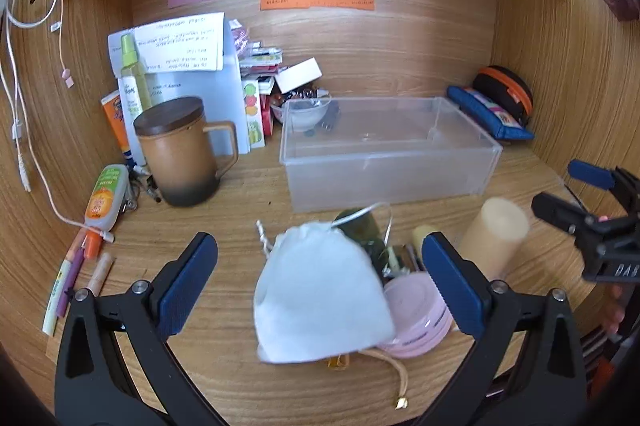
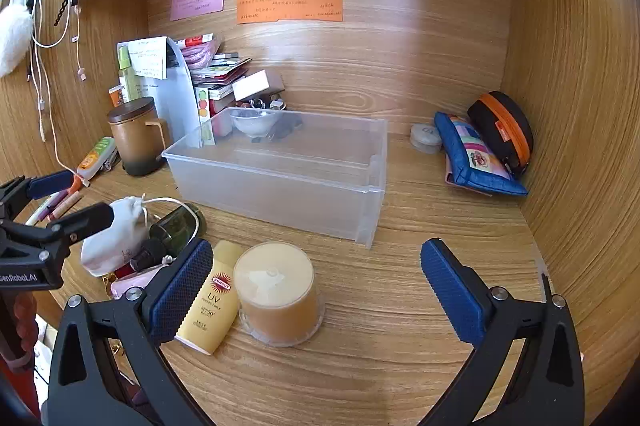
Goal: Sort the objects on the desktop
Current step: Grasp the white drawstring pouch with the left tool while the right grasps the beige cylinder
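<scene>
A clear plastic bin (image 1: 384,161) (image 2: 280,181) stands mid-desk, nothing inside it that I can see. In front of it lies a cluster: a white drawstring pouch (image 1: 320,290) (image 2: 116,234), a dark green bottle (image 1: 362,226) (image 2: 176,226), a pink round case (image 1: 416,314), a yellow sunscreen bottle (image 2: 208,302) and a tan jar (image 1: 494,234) (image 2: 276,294). My left gripper (image 1: 320,282) is open, its fingers either side of the pouch. My right gripper (image 2: 320,286) is open, with the jar and sunscreen between its fingers, toward the left one.
A brown lidded mug (image 1: 182,149) (image 2: 136,135), tubes and pens (image 1: 68,278) sit at the left. Papers, boxes and a small bowl (image 1: 304,113) crowd the back. A blue pouch (image 2: 476,157) and black-orange case (image 2: 504,129) lean in the right corner.
</scene>
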Demonstrator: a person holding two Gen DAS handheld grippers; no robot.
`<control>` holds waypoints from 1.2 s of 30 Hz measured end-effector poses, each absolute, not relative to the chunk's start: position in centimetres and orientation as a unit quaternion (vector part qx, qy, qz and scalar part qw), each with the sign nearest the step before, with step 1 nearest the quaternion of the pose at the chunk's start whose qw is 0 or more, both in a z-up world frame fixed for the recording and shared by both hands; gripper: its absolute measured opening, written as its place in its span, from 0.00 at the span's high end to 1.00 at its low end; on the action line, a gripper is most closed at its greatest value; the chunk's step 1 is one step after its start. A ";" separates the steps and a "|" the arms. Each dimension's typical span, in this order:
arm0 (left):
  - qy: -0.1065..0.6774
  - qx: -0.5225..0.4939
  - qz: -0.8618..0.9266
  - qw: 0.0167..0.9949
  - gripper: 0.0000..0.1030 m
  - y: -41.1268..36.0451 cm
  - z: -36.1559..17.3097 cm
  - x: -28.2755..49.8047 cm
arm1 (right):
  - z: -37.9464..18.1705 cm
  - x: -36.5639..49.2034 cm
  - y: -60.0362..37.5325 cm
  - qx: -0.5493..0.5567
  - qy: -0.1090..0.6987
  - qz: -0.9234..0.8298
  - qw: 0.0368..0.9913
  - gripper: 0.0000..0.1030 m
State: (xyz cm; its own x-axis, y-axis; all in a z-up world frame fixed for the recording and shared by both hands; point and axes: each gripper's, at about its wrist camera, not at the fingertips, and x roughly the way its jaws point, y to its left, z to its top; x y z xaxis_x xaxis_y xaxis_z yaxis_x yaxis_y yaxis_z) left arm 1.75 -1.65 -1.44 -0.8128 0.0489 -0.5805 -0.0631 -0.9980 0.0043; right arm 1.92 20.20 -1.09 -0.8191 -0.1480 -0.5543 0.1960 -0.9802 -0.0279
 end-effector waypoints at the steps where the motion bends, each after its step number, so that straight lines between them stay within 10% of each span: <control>1: 0.010 -0.309 0.951 0.029 0.00 -1.9 -1.6 1.8 | -1.1 2.0 20.2 0.287 0.042 -0.953 0.091 0.00; 28: -0.086 -0.416 0.903 0.064 0.00 -5.5 -8.2 -3.5 | -7.2 -1.7 19.4 0.370 0.043 -0.921 0.117 0.12; 36: -0.117 -0.426 0.892 0.092 0.40 -6.1 -8.4 -4.2 | -7.9 -2.1 18.2 0.379 0.037 -0.912 0.153 0.46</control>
State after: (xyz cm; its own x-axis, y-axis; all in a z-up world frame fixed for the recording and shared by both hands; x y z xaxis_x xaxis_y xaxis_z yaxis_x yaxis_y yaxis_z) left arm -4.23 -6.09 -8.42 -0.6201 0.2632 -0.7390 -0.0639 -0.9558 -0.2869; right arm -2.11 18.16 -7.85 -0.6660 -0.2517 -0.7022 0.3082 -0.9501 0.0482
